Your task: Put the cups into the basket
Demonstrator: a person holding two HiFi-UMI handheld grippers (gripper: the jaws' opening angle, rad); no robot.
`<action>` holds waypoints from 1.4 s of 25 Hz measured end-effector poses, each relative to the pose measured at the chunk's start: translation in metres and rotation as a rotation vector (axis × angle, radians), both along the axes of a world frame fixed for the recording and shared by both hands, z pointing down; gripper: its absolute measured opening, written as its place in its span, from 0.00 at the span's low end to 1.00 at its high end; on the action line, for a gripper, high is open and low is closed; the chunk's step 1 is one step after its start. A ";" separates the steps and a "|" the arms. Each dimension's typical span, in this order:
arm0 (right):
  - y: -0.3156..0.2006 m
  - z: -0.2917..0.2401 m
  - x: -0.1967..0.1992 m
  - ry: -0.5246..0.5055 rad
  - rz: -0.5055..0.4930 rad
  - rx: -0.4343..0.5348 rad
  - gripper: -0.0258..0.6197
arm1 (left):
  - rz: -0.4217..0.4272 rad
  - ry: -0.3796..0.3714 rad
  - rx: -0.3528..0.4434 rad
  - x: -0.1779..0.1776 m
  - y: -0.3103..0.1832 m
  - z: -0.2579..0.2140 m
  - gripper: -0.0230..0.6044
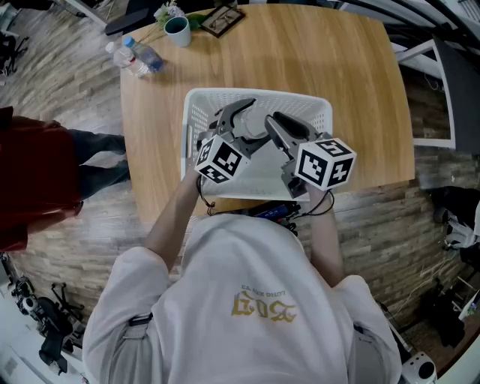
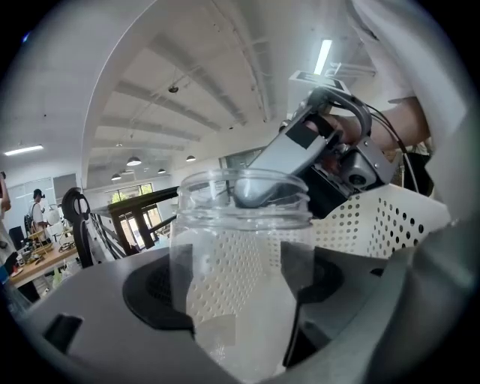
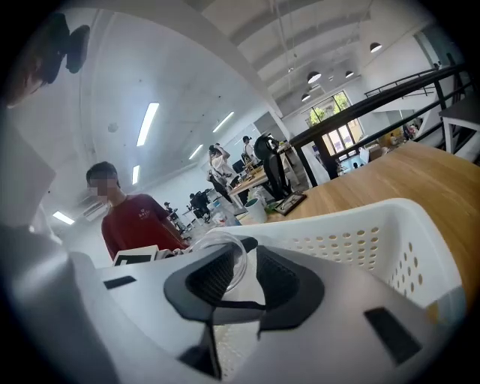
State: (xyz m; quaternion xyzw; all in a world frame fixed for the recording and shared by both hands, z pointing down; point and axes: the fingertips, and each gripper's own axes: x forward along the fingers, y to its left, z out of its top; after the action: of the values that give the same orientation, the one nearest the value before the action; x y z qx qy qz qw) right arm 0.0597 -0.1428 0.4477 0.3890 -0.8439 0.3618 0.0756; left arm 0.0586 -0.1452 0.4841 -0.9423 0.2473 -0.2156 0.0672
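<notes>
A white perforated basket (image 1: 196, 101) stands on the wooden table (image 1: 337, 67), and both grippers hang over it. In the left gripper view a clear plastic cup (image 2: 244, 255) stands upright between the dark pads, with my left gripper (image 2: 240, 292) shut on it. One grey finger (image 2: 289, 157) of the right gripper reaches inside the cup's rim. In the right gripper view the cup's thin rim (image 3: 229, 247) lies between the jaws of my right gripper (image 3: 246, 281); they stand apart and do not press it. From the head view, my left gripper (image 1: 236, 112) and right gripper (image 1: 281, 124) meet above the basket's middle.
At the table's far edge are a teal mug (image 1: 178, 31), plastic bottles (image 1: 135, 56) and a picture frame (image 1: 222, 19). A person in a red shirt (image 3: 131, 221) stands left of the table. The basket wall (image 3: 360, 232) rises just beyond the right jaws.
</notes>
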 end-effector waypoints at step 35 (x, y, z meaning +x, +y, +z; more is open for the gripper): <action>0.001 0.048 0.015 0.302 -0.033 -0.149 0.09 | 0.102 -0.294 -0.039 0.003 0.018 0.049 0.64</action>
State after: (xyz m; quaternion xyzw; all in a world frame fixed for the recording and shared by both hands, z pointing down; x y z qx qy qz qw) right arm 0.0743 -0.1414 0.4954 0.4184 -0.8001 0.3592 0.2361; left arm 0.0616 -0.1273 0.5329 -0.9130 0.1826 -0.3522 0.0953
